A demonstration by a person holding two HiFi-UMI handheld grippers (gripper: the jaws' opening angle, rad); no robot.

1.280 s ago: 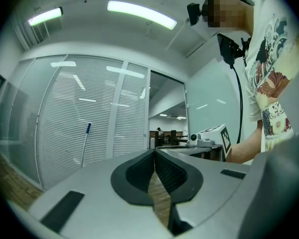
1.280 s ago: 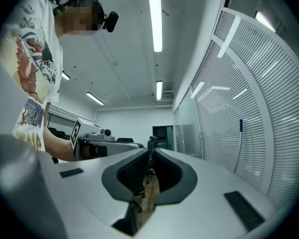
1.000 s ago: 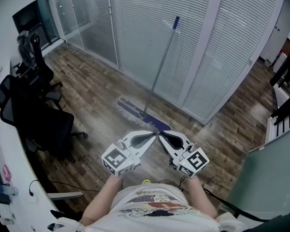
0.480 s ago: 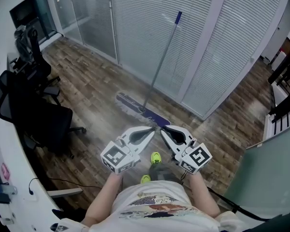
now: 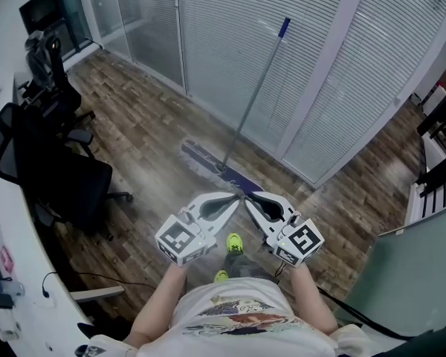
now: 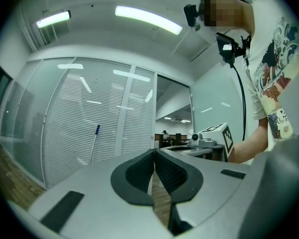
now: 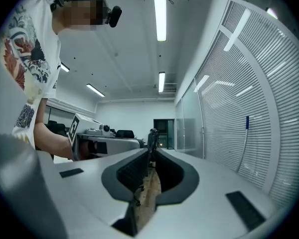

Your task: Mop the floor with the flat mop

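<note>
Right now the person stands on the wood-plank floor [image 5: 141, 125] with both grippers held out level in front of the waist, tips almost meeting. The left gripper [image 6: 154, 156] has its dark ribbed pads pressed together with nothing between them; only floorboards show through the slit lower down. The right gripper [image 7: 150, 156] is the same, jaws together and empty. Each carries its marker cube [image 5: 182, 242] on the end nearest the person's body.

Neither gripper holds the flat mop [image 5: 243, 121]. It leans against the glass partition with closed blinds [image 5: 230, 50], its grey metal handle slanting up to a blue cap. The long purple-edged mop head [image 5: 208, 162] lies flat on the boards ahead of the person. From above, the gripper tips overlap the head's near end, though they are up at waist level while it sits on the floor. Both gripper views show the handle off by the blinds.

Yellow-green shoes [image 5: 235, 242] peek out below the grippers. Black office chairs [image 5: 59, 177] stand to the person's left, beside a white desk [image 5: 15, 274].
</note>
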